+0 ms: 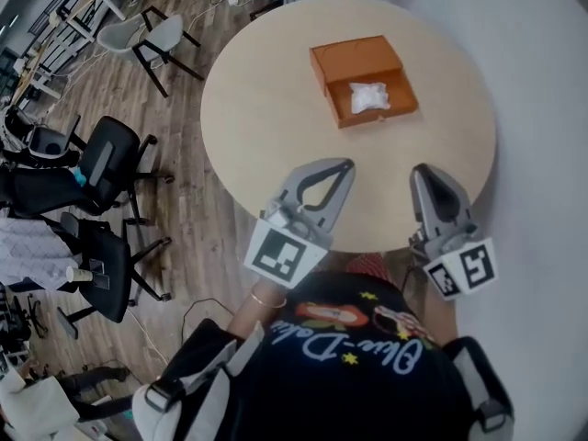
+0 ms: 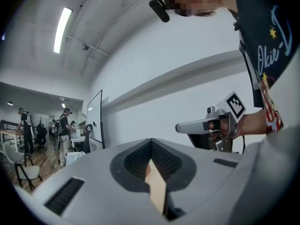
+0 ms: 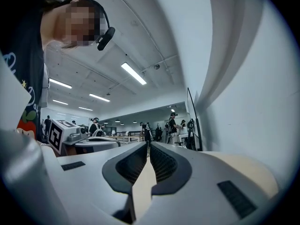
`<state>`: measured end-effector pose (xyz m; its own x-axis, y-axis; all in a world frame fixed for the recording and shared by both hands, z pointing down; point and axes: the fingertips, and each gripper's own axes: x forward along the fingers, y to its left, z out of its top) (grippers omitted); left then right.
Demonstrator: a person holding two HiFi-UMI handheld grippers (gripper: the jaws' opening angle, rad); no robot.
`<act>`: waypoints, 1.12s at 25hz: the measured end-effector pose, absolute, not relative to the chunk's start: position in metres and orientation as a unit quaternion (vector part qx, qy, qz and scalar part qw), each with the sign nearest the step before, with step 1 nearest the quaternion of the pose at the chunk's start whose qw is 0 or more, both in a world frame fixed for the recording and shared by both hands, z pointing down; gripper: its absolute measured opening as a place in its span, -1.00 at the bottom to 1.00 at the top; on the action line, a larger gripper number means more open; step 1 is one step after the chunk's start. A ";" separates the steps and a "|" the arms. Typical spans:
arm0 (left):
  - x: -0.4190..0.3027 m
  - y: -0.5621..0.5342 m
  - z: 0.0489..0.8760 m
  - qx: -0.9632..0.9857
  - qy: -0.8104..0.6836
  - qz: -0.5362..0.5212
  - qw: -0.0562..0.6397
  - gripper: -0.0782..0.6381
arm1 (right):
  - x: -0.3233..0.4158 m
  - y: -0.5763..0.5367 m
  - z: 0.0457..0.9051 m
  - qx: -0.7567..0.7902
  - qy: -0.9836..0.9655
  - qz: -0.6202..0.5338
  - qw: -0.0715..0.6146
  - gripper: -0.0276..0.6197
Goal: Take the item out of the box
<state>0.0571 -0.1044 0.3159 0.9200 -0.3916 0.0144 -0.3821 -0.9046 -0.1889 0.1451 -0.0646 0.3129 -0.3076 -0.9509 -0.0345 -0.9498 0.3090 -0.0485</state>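
A person in a dark printed shirt (image 1: pixel 367 366) holds two tongs over the near edge of a round bench, each carrying a cube with square markers at its rear. The left tongs (image 1: pixel 342 165) are closed, tips meeting with nothing between them, and the right tongs (image 1: pixel 423 169) are likewise closed and empty; both hang just above the near rim, side by side and apart from each other, pointing toward the far side of the bench. The item (image 1: pixel 370 97), a small white crumpled bundle, lies inside the open orange box (image 1: pixel 378 118), resting in the tray's middle and clear of both tongs. The box's lid (image 1: pixel 356 58) lies flat on the far side of the tray, touching it. The box sits on the far right part of the pale beige bench (image 1: pixel 266 108), well apart from the tongs, and nothing else rests on the surface. Beyond the bench's left edge runs a wooden floor (image 1: pixel 188 214), where two black office chairs (image 1: pixel 106 168) stand near one another, and a white chair (image 1: pixel 147 33) with dark legs stands farther off near the upper left. The left gripper view shows a hand gripping the right tongs beside a white wall, with people standing at desks in the distance; the right gripper view looks past its closed tips toward ceiling lights and more standing figures.
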 end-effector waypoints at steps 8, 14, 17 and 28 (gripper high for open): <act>0.089 -0.130 0.316 -0.961 0.259 -0.037 0.090 -0.82 | 0.183 -0.096 0.309 -0.538 0.842 0.000 0.033 -0.92; 0.111 -0.139 0.312 -0.947 0.305 -0.043 0.088 -0.82 | 0.221 -0.109 0.306 -0.513 0.858 0.002 0.030 -0.89; 0.114 -0.145 0.313 -0.937 0.333 -0.048 0.089 -0.82 | 0.227 -0.118 0.308 -0.486 0.874 0.006 0.024 -0.89; 0.096 -0.159 0.332 -0.912 0.399 -0.070 0.069 -0.82 | 0.219 -0.168 0.329 -0.430 0.900 0.033 -0.062 -0.85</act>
<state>0.0962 -0.1595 0.3318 0.6724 -0.7366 0.0727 -0.7172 -0.6726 -0.1823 0.2189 -0.1676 0.3292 -0.6223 -0.7783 0.0839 -0.7700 0.6279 0.1130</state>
